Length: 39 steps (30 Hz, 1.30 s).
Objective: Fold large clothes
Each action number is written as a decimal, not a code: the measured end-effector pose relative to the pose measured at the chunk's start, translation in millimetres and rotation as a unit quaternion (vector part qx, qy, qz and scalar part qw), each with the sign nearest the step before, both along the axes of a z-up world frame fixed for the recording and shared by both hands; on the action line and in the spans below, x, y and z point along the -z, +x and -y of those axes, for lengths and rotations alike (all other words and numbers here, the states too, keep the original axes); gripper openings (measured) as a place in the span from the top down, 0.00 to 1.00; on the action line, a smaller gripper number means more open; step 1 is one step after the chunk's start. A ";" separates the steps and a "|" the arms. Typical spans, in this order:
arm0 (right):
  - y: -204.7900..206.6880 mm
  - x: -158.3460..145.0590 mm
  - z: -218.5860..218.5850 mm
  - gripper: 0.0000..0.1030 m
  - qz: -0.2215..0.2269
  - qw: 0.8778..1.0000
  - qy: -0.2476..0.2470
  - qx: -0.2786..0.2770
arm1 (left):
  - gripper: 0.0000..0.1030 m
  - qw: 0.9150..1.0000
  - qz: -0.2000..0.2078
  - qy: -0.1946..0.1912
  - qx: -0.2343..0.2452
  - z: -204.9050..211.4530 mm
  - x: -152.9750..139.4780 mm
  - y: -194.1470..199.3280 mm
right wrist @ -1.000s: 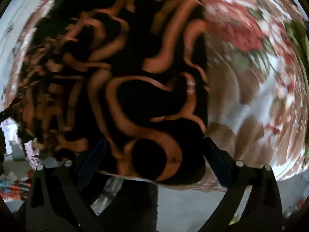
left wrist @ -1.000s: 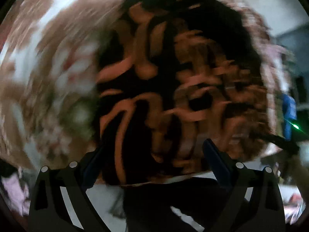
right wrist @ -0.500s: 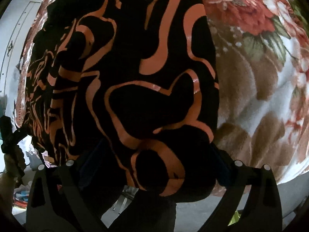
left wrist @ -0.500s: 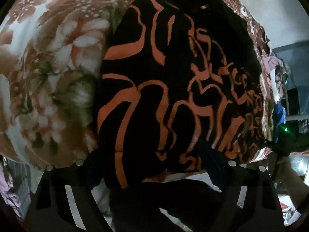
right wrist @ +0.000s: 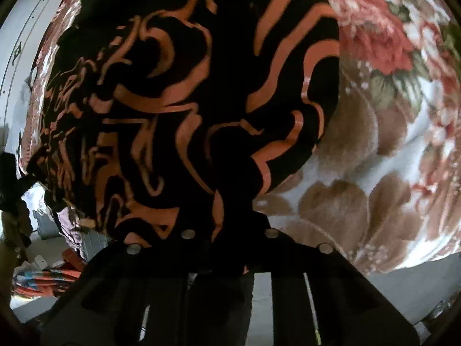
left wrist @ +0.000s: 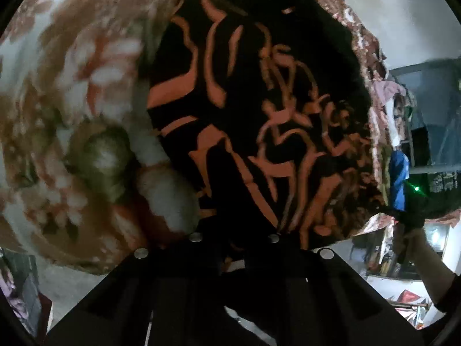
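Two hand-held grippers pinched the near edge of a black-and-orange garment (left wrist: 259,109).
The left hand-held gripper (left wrist: 233,248) and right hand-held gripper (right wrist: 227,239) had just closed on it over a floral blanket (right wrist: 374,158).

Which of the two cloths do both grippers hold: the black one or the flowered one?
The black garment with orange wavy lines, pinched at its near edge. The flowered brown-and-white blanket only lies beneath.

left gripper (left wrist: 233,248), right gripper (right wrist: 227,245): black plastic bodies, round silver screws at top; slotted cutouts lower frame.
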State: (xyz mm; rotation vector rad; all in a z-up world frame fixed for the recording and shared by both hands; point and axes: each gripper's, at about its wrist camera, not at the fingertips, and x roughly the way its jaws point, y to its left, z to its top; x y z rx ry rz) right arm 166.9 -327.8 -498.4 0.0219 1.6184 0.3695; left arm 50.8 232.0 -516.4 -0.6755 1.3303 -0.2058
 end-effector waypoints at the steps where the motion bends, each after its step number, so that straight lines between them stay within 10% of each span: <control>1: -1.1 -6.4 -4.2 0.87 0.006 1.000 -0.003 -0.005 | 0.92 1.000 0.007 -0.004 0.001 -0.4 -8.3 1.4; 18: 56.2 -149.2 -71.1 0.88 0.134 0.990 -0.022 -0.038 | 0.93 0.987 0.123 -0.093 0.045 10.4 -120.1 94.3; 39: 285.2 -182.7 -74.7 0.88 0.207 0.973 0.041 -0.093 | 0.93 0.972 0.214 -0.083 -0.050 12.4 -203.5 307.4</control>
